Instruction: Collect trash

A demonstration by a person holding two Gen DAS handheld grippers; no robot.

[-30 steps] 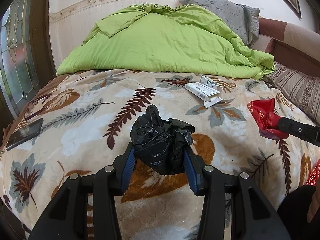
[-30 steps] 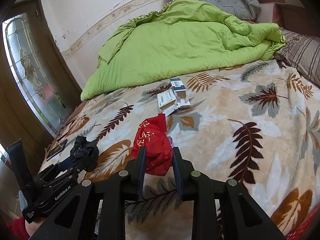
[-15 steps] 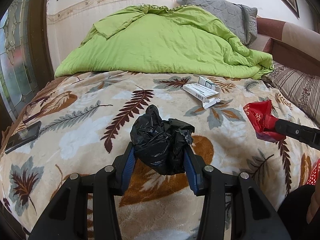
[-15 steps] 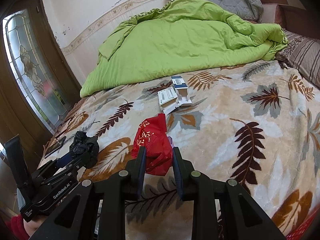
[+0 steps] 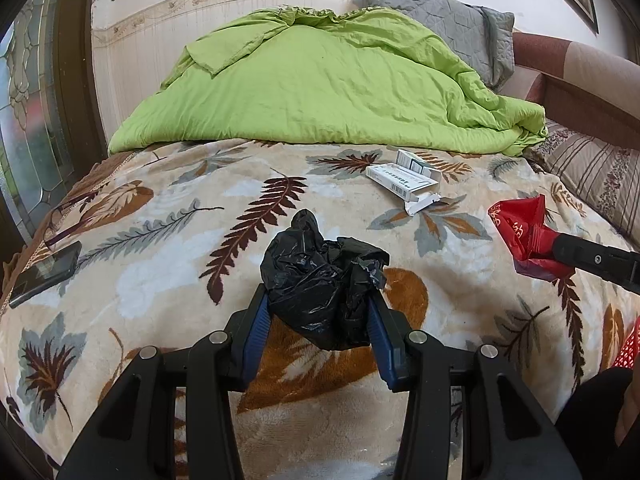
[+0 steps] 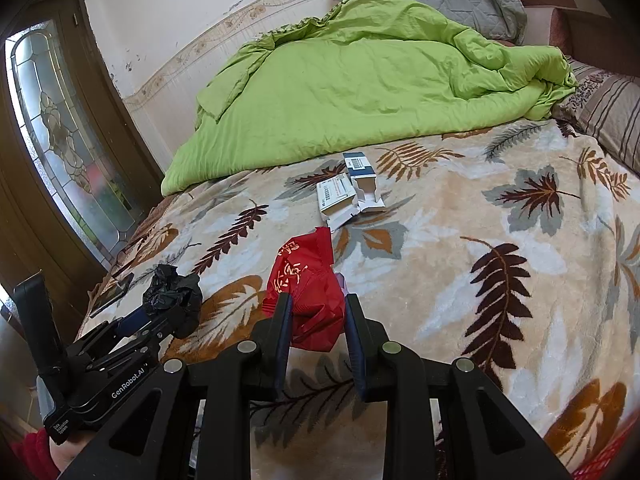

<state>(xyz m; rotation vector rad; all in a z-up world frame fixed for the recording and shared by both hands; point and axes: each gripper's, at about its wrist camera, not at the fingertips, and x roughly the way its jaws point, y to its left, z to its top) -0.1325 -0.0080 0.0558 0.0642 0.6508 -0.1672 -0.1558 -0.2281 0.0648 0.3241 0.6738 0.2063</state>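
Observation:
My left gripper (image 5: pixel 318 300) is shut on a crumpled black plastic bag (image 5: pixel 320 276) and holds it just above the leaf-patterned blanket (image 5: pixel 160 248). It also shows in the right wrist view (image 6: pixel 176 300) at the lower left. My right gripper (image 6: pixel 316 304) is shut on a crumpled red wrapper (image 6: pixel 308 284) with gold print, also above the blanket. The wrapper shows at the right edge of the left wrist view (image 5: pixel 524 232). Two opened white cardboard boxes (image 6: pixel 348 192) lie side by side on the blanket further back, also seen in the left wrist view (image 5: pixel 404 180).
A green duvet (image 5: pixel 320 84) is heaped across the back of the bed, with a grey pillow (image 5: pixel 436 12) behind it. A dark phone (image 5: pixel 44 272) lies at the bed's left edge. A striped pillow (image 5: pixel 600 172) lies at the right. A glass-paned door (image 6: pixel 68 128) stands at the left.
Both grippers keep their hold on their trash. The views have shifted slightly, with both grippers drifting a little over the blanket.

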